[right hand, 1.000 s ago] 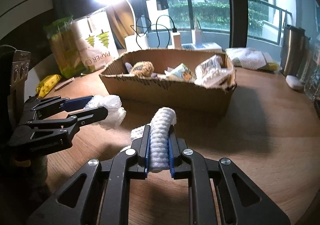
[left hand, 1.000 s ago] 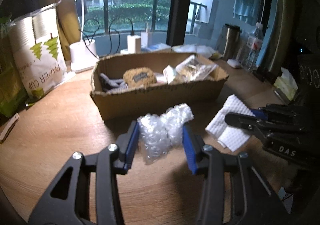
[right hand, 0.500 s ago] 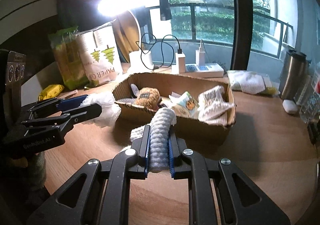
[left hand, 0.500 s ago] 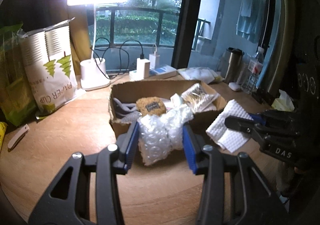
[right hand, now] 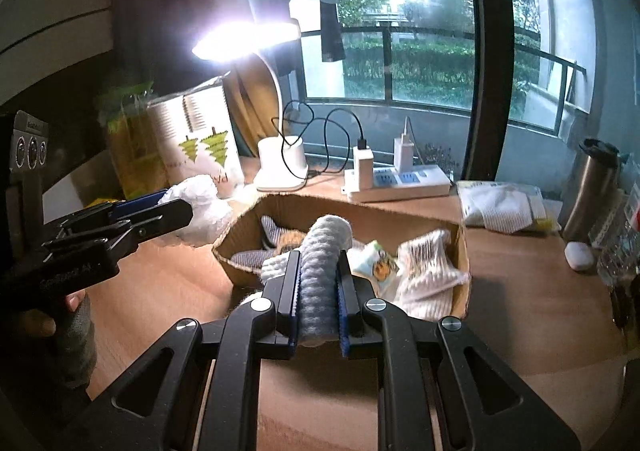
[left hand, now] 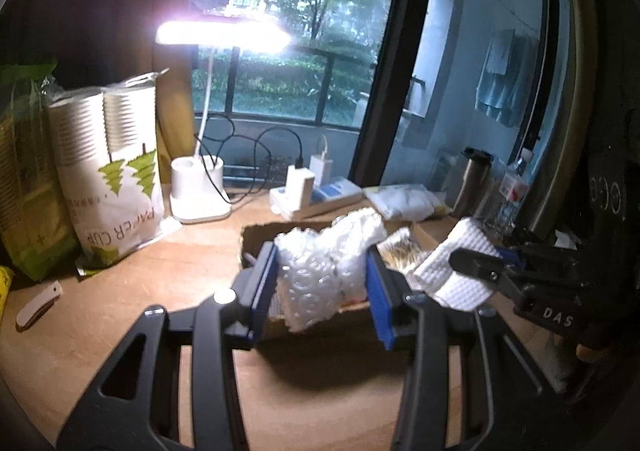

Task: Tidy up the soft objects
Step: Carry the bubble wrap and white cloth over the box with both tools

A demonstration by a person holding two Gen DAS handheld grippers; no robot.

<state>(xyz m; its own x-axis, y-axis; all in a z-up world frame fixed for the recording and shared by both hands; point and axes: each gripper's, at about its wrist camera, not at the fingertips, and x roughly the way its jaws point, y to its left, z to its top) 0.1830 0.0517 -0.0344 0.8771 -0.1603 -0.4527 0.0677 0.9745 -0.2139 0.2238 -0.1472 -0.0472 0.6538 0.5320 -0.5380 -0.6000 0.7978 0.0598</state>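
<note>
My left gripper is shut on a wad of clear bubble wrap, held in the air in front of the cardboard box. My right gripper is shut on a white waffle-weave cloth, lifted above the near side of the same box. In the left wrist view the cloth hangs from the right gripper at the right. In the right wrist view the bubble wrap shows in the left gripper at the left. The box holds a striped sock, packets and white textiles.
On the wooden table stand a paper-cup bag, a green bag, a lit desk lamp, a power strip with chargers, a steel flask, a white mesh pouch and a small white item.
Both grippers have risen from table level with their loads and come closer to the box. The cloth has left the table, and the box now lies below the fingers.
</note>
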